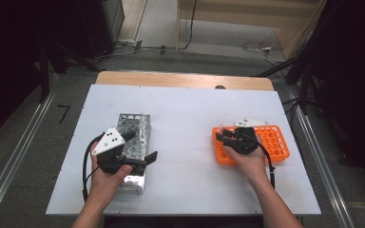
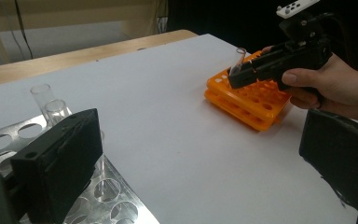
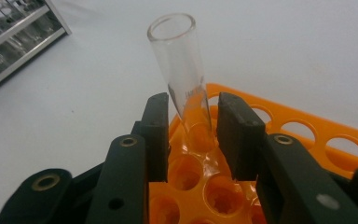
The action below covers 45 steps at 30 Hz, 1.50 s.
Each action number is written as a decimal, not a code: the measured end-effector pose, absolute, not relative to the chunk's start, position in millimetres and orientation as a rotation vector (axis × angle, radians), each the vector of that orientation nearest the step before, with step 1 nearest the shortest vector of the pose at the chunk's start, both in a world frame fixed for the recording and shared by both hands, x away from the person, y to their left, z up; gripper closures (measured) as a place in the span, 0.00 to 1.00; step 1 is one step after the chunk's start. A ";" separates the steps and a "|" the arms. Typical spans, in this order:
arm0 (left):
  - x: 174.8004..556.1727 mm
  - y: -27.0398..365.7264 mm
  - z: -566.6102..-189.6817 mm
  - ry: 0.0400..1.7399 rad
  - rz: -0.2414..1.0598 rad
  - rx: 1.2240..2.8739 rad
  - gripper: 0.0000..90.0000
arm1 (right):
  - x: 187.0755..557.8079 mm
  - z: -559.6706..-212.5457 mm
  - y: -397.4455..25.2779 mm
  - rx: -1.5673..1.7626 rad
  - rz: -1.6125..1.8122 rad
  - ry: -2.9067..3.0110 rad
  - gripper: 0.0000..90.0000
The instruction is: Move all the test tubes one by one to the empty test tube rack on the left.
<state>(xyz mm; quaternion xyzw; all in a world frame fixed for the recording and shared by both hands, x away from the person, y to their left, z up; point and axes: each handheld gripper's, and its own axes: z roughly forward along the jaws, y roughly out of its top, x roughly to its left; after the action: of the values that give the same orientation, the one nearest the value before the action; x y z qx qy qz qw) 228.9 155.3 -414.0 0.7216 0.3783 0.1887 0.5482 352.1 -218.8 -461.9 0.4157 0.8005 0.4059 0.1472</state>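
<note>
While the right gripper (image 3: 189, 135) stood over the near-left corner of the orange rack (image 3: 317, 126), a clear glass test tube (image 3: 179, 70) sat between its two black jaws, its foot down in one of the rack's corner holes and its open mouth leaning up and away. The jaws flanked the tube closely; the left one looked to touch the glass, while a thin gap showed at the right one, so I could not tell whether they gripped it or had let go.

Seen from the high view, the orange rack (image 1: 275, 142) lay on the right half of the white table (image 1: 185, 109), with the right gripper (image 1: 230, 137) and the person's hand covering its left part. The other holes near the tube looked unfilled, so nothing crowded it there.

Well apart, on the left half, the metal rack (image 1: 138, 128) held several more glass tubes (image 2: 51, 105). The left gripper (image 1: 145, 159) hung over that rack's near end with its jaws spread wide and nothing between them; in the left gripper view its left jaw hid part of the metal rack (image 2: 9, 135) and the tubes behind it. Bare table lay between the two racks.
</note>
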 end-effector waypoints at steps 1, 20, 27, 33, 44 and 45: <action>228.8 155.2 -414.0 0.895 0.447 1.709 0.00 | 352.2 -462.7 -218.0 1.196 1.157 2.303 0.69; 228.0 150.5 -413.6 0.881 0.421 1.708 0.00 | 346.7 -468.4 -218.4 1.190 1.149 2.213 0.82; 228.1 149.6 -414.1 0.877 0.423 1.713 0.00 | 340.9 -459.2 -224.8 1.168 1.235 2.151 0.82; 227.4 149.3 -413.4 0.875 0.424 1.714 0.00 | 336.1 -446.9 -236.3 1.185 1.308 2.081 0.82; 227.0 145.6 -413.5 0.866 0.423 1.720 0.00 | 321.5 -430.3 -241.0 1.129 1.370 2.078 0.82; 226.9 145.1 -413.4 0.861 0.421 1.721 0.00 | 319.8 -429.6 -239.7 1.119 1.376 2.089 0.82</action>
<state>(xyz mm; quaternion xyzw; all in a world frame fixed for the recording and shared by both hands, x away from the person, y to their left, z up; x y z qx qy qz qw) 226.9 145.1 -413.4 0.7281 0.3643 0.1780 0.5527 319.8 -239.7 -429.6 0.4002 0.7469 0.4922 0.1994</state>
